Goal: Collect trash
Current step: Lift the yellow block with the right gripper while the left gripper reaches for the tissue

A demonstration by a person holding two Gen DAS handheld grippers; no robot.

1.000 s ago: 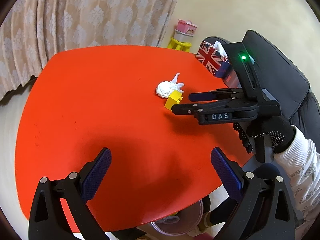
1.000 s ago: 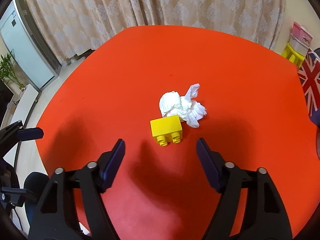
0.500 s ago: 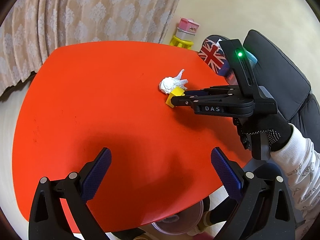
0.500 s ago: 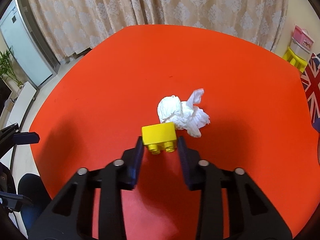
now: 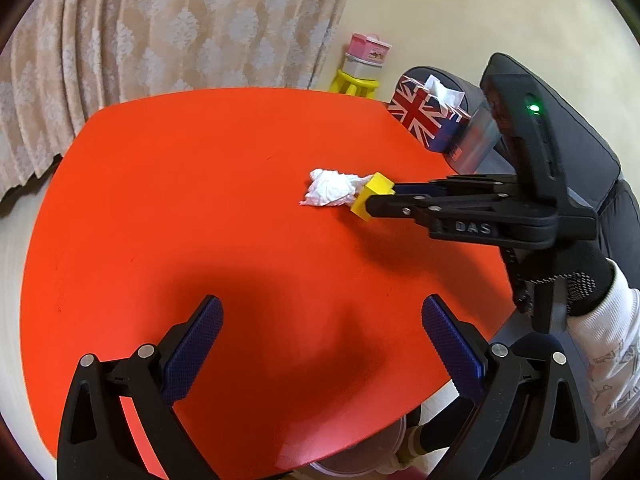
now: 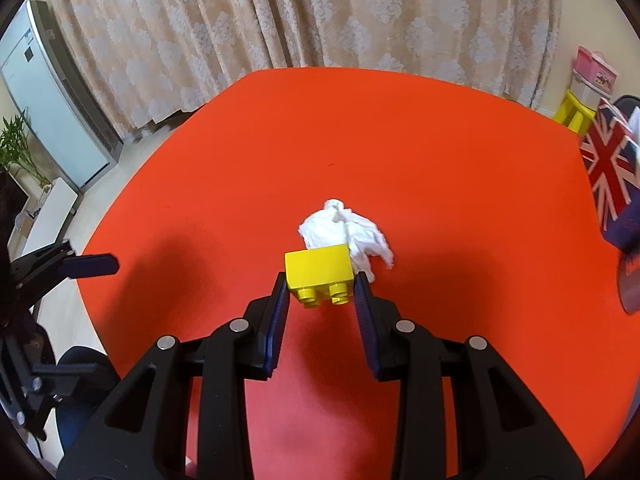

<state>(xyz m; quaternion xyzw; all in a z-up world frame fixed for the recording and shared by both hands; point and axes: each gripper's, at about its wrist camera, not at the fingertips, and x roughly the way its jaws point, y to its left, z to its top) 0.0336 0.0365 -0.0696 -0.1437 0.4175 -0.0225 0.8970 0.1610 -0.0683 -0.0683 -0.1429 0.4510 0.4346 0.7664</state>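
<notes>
Red table [image 6: 400, 140] bears crumpled white tissue [image 6: 352, 232] beside yellow block [image 6: 320, 268].

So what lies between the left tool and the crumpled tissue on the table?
Only bare red table, part of it in shadow, as the left wrist view shows: nothing lies between the open left tool and the crumpled tissue.

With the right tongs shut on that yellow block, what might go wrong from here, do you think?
1. The right tongs pinch the yellow toy brick only at their tips, so it may slip out.
2. The crumpled tissue lies right against the brick and could be dragged across the red table.
</notes>
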